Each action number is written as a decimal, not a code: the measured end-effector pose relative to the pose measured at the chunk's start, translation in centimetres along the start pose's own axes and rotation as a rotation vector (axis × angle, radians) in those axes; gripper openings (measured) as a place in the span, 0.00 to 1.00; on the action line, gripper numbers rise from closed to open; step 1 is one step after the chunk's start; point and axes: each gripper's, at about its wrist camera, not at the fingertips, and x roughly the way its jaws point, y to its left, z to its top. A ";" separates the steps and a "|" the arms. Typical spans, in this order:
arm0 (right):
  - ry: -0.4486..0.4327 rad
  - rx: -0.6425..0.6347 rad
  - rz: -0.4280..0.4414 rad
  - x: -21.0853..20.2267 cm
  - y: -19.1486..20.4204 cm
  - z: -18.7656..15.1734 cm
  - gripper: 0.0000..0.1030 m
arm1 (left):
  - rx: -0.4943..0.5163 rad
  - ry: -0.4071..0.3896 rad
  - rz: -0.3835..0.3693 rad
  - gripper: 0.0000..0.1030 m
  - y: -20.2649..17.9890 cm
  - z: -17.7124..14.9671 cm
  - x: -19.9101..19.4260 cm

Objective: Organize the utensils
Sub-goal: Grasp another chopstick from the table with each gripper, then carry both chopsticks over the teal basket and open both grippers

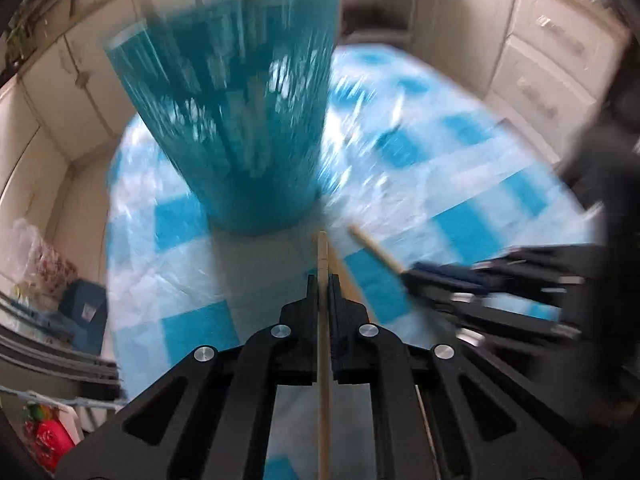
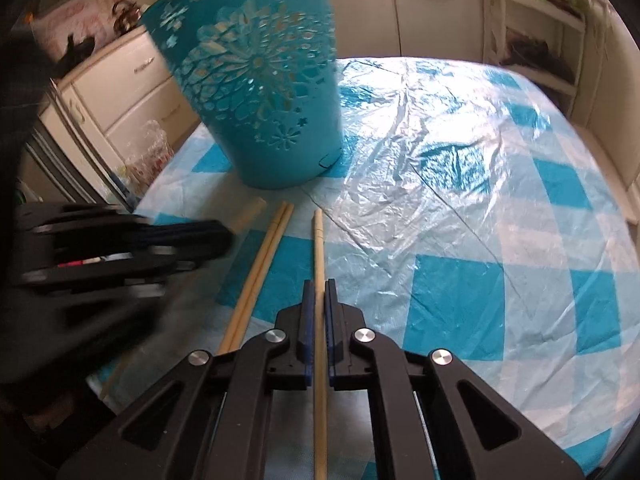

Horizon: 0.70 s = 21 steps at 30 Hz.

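Left gripper (image 1: 322, 280) clamped on a pale wooden chopstick (image 1: 322, 256), tip toward the teal holder (image 1: 240, 128) (badly blurred here). Sharper from the right wrist: cut-out flower pattern on holder (image 2: 260, 92), upright on checked worktop (image 2: 460, 184). Right gripper (image 2: 319, 286) pinching another chopstick (image 2: 318, 248); two loose chopsticks (image 2: 260, 264) lying together just left, visible only there.

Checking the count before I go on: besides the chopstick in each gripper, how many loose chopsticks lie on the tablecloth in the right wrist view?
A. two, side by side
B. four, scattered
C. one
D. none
A: a pair of loose chopsticks lies together on the tablecloth, left of the chopstick clamped in the right gripper.
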 end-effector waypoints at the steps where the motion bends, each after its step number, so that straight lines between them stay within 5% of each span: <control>1: 0.000 0.021 0.016 0.0 -0.3 0.0 0.05 | 0.001 -0.033 -0.025 0.05 0.0 0.4 -1.6; 6: -0.006 0.098 0.065 0.0 -1.3 0.0 0.05 | -0.022 -0.375 -0.081 0.05 1.7 5.3 -12.7; 8: -0.010 0.129 0.087 0.1 -1.7 -0.1 0.05 | -0.110 -0.589 -0.081 0.05 3.7 7.4 -16.5; 11: -0.025 0.156 0.103 -0.1 -2.1 -0.3 0.05 | -0.253 -0.776 -0.035 0.05 6.0 9.5 -17.7; 15: -0.036 0.157 0.095 -0.2 -2.1 -0.4 0.05 | -0.379 -0.855 0.061 0.05 7.9 11.7 -15.3; 21: -0.045 0.136 0.069 -0.2 -2.1 -0.2 0.05 | -0.450 -0.860 0.144 0.05 9.2 13.9 -11.0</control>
